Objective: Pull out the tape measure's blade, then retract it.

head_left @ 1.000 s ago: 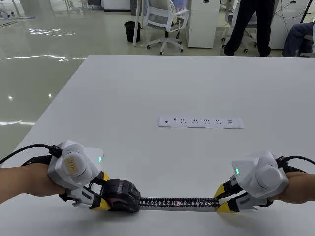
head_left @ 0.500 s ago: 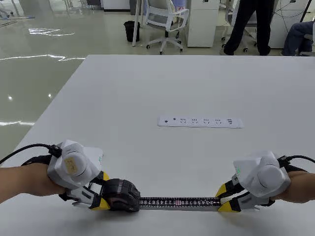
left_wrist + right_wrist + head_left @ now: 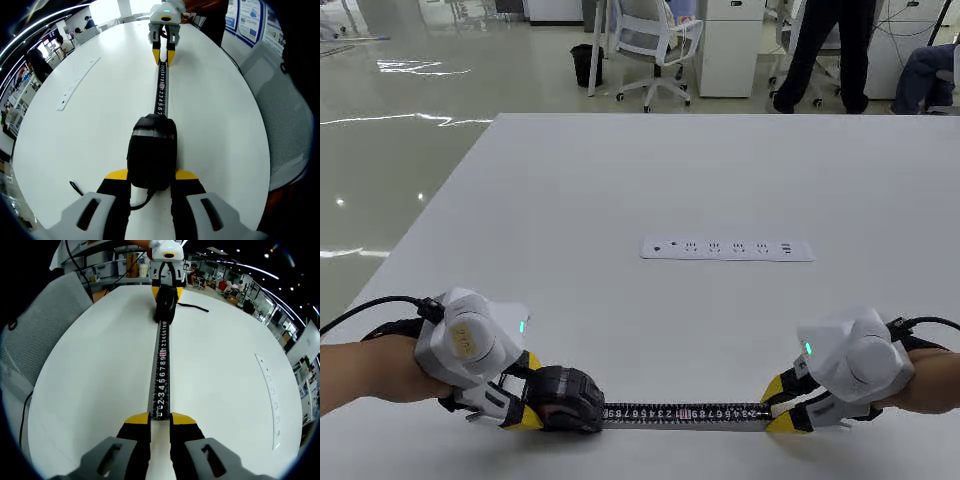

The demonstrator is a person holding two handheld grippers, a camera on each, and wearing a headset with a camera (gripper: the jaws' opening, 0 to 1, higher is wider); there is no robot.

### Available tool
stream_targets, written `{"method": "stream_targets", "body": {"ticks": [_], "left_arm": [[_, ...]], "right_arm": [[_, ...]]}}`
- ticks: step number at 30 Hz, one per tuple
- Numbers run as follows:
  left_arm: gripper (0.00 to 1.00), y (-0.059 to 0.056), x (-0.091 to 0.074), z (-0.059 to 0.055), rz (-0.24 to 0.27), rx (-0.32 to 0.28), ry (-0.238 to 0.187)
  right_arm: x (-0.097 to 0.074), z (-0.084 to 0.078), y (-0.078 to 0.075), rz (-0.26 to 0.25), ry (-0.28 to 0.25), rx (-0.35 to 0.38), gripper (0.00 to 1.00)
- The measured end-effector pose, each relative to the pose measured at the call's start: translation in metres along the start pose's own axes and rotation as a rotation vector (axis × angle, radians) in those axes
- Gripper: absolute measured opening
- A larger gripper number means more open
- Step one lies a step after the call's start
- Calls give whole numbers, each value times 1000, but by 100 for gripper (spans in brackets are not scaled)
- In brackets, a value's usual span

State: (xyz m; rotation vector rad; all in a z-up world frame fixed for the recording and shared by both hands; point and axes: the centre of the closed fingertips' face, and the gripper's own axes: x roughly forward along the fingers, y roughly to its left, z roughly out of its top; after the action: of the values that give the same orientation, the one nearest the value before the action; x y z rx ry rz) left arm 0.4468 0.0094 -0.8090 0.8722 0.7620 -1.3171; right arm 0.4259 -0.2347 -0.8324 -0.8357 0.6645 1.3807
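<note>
The black tape measure case (image 3: 565, 398) rests on the white table (image 3: 720, 180) near its front edge, with my left gripper (image 3: 528, 392) shut on it. In the left gripper view the case (image 3: 151, 150) sits between the yellow-tipped jaws. Its black blade (image 3: 685, 412) with white numbers runs straight to the right. My right gripper (image 3: 778, 404) is shut on the blade's end. The right gripper view shows the blade (image 3: 162, 375) stretching away to the case (image 3: 165, 304) held by the other gripper. From the left gripper view the blade (image 3: 161, 92) leads to the right gripper (image 3: 164, 56).
A white power strip (image 3: 727, 249) lies flat in the middle of the table, beyond the blade. A thin black cable (image 3: 193, 307) lies beside the case. Office chairs (image 3: 655, 45) and standing people are past the table's far edge.
My right gripper has shifted slightly to the right, drawing a little more blade out of the case. The left gripper and case have stayed put.
</note>
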Motion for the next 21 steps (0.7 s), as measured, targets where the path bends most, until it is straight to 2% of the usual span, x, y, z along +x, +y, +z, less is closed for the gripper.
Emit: {"method": "stream_targets", "body": {"ticks": [21], "left_arm": [[25,-1,0,0,3,0,3]], "right_arm": [[-2,-4,0,-3,2,4,13]]}}
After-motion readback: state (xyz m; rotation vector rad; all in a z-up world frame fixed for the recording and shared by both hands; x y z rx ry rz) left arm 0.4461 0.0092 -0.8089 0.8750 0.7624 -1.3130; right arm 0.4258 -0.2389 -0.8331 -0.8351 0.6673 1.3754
